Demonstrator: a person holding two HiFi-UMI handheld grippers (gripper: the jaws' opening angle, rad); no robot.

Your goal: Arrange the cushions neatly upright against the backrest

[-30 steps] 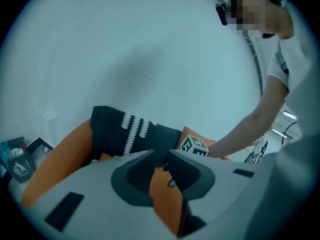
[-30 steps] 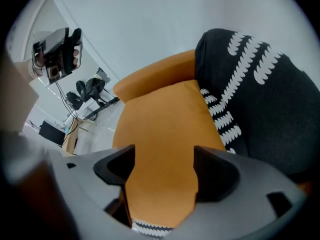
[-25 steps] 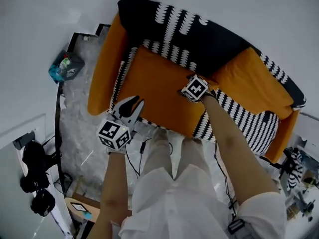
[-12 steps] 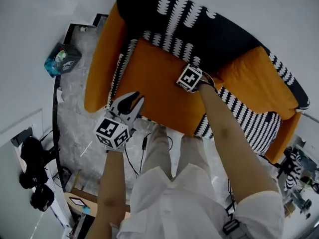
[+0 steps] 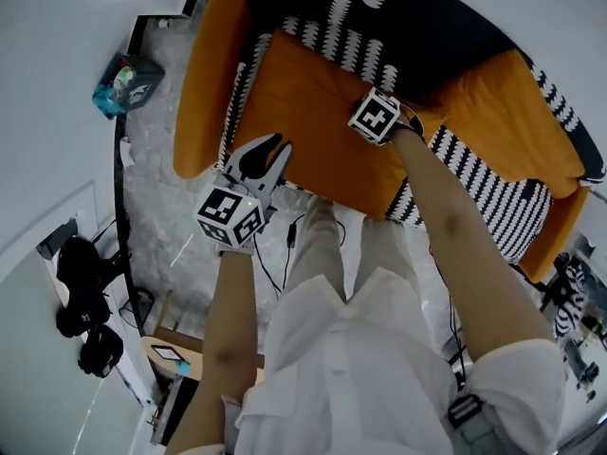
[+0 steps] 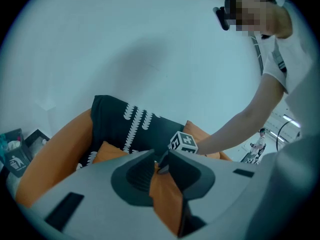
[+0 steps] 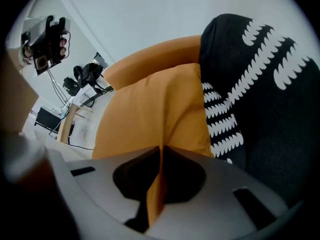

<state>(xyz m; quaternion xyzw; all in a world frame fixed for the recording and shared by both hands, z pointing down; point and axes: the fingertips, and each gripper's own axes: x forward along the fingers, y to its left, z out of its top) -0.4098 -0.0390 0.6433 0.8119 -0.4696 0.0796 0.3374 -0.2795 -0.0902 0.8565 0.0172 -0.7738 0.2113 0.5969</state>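
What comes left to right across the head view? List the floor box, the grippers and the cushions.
teal box → left gripper → right gripper → right-hand orange cushion. Left out: the middle orange cushion, which stretches across under both grippers.

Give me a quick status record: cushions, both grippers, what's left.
flat cushion: orange, lying on the seat, not upright
second cushion: orange, right end, against the backrest
right gripper: fingers just closed, pinching flat cushion's back edge
left gripper: at its front corner; orange fabric between fingers, grip unclear
remaining: stand flat cushion upright
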